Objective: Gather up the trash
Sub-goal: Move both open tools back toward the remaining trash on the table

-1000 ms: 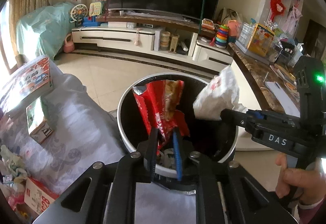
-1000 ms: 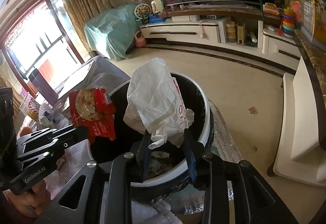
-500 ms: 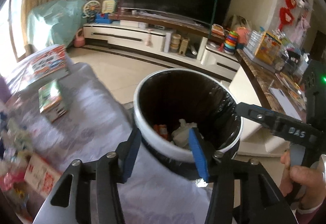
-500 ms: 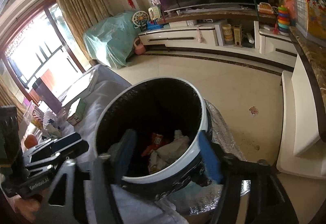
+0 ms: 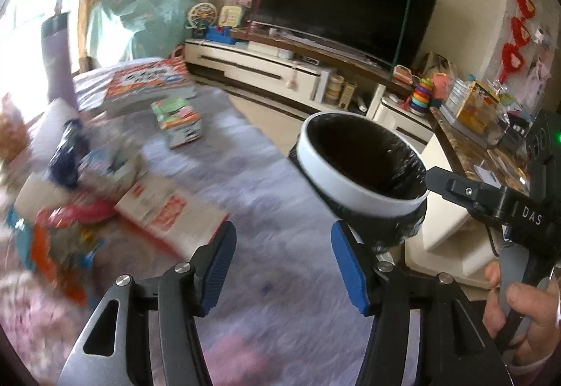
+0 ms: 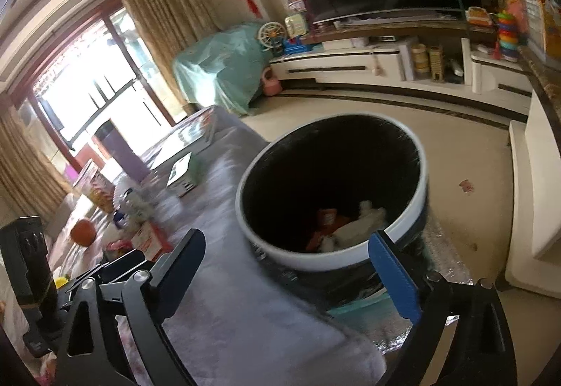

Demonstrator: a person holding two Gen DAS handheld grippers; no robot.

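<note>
- Trash bin, round with a white rim and black liner, stands on the floor just beside the covered surface; that placement lets litter go from the surface into it with a short reach.
- Inside the bin, the right wrist view shows a red wrapper and a crumpled white bag lying at the bottom, so part of the collecting looks done.
- Left claw has just been opening; its blue pads stand apart with nothing between them, and it hangs over the surface, aimed toward the clutter rather than the bin.
- Right claw has also just been opening and now gapes wide and empty, near the bin's rim, with a person's hand on its handle.
- Loose items lie well to the left on the surface: a flat red-and-white box, a small green carton, a large printed box and a blurred heap of bright packets.
- Judging by this layout, the next step is probably another pick from that heap; motion blur makes single pieces hard to tell apart.
</note>
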